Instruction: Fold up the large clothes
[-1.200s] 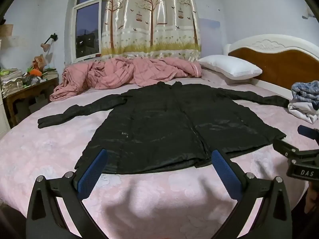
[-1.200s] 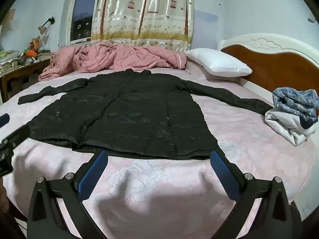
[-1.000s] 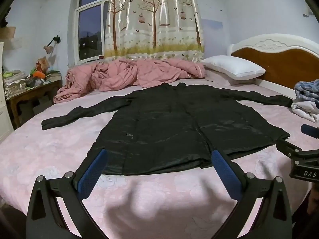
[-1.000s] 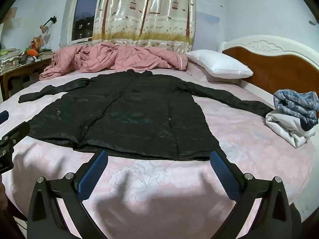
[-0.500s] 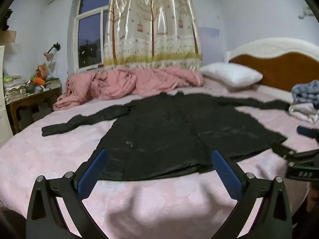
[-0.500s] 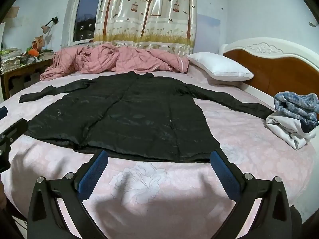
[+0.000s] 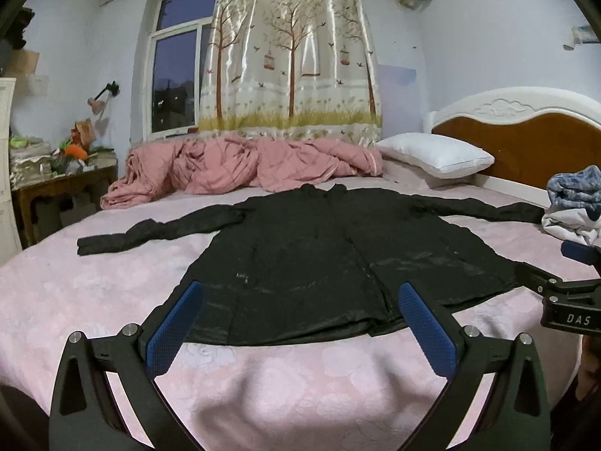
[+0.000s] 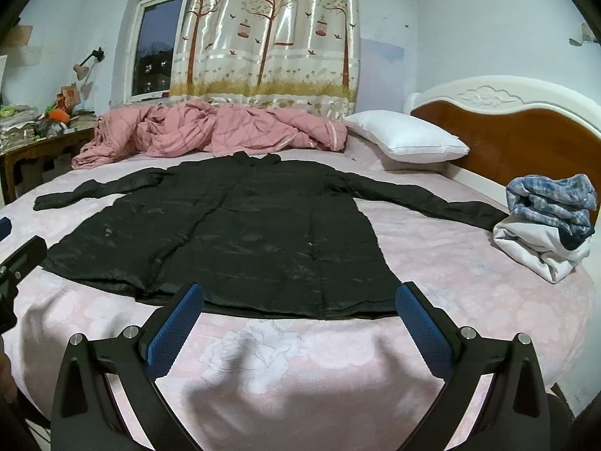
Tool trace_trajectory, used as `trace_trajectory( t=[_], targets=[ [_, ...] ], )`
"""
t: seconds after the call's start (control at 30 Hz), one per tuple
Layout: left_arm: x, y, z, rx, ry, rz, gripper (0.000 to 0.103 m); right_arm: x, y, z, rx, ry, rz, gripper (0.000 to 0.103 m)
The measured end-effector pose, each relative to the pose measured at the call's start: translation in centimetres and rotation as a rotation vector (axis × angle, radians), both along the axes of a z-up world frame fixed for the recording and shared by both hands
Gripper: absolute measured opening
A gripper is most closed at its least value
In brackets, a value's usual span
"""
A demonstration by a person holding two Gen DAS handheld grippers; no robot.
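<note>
**Black coat laid flat on the bed, both tongs spread and empty**

Pink floral bedding covers the bed (image 7: 308, 383), which fills the space ahead of both tongs, with a wood headboard (image 8: 526, 139) off to the right. Lying flat on the bed just beyond the fingertips is the black coat (image 7: 338, 259), hem nearest the tongs, collar farthest, both sleeves stretched straight out to the sides. Past the collar a rumpled pink quilt (image 7: 244, 165) is heaped below a tree-print curtain (image 7: 293, 49). Right of the quilt rests a white pillow (image 8: 405, 137). Ahead and to the right of the right tongs (image 8: 298, 312), a pile of folded clothes (image 8: 548, 225) touches the end of the coat's right sleeve. Left tongs (image 7: 300, 312) hover over the bed's near edge with jaws spread wide, gripping nothing; the right tongs do likewise, their blue pads (image 8: 420, 330) framing the coat's hem.
</note>
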State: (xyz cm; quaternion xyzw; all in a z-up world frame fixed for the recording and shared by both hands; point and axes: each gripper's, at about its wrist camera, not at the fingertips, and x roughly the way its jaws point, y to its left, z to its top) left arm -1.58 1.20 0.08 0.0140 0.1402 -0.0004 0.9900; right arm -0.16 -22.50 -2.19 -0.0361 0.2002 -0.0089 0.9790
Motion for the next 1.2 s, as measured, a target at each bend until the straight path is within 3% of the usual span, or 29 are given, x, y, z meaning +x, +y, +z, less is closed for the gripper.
trace_trajectory(
  t=[0.17, 0.3, 0.47, 0.63, 0.87, 1.03, 1.2],
  targets=[
    [0.6, 0.4, -0.3, -0.002, 0.011, 0.007, 0.103, 0.2, -0.4, -0.1, 0.013, 0.007, -0.001, 0.103],
    [1.4, 1.0, -0.8, 0.048, 0.01, 0.038, 0.103, 0.4, -0.7, -0.7, 0.039, -0.017, 0.015, 0.103],
    [2.4, 1.9, -1.5, -0.013, -0.001, 0.036, 0.103, 1.2, -0.5, -1.8, 0.037, -0.069, -0.003, 0.103],
    [3.6, 1.3, -2.2, 0.082, -0.036, 0.056, 0.103, 1.6, 0.0, -2.3, 0.029, -0.127, 0.017, 0.103],
    [4.6, 2.6, -3.4, 0.011, 0.024, 0.067, 0.103, 2.8, -0.4, -3.1, 0.059, -0.083, -0.011, 0.103],
    [5.0, 1.9, -3.9, 0.031, 0.046, 0.016, 0.103, 2.9, -0.3, -3.2, 0.042, -0.082, -0.067, 0.103],
    [5.2, 1.6, -4.1, 0.043, 0.059, 0.036, 0.103, 3.3, 0.0, -3.9, 0.023, -0.052, -0.054, 0.103]
  ],
)
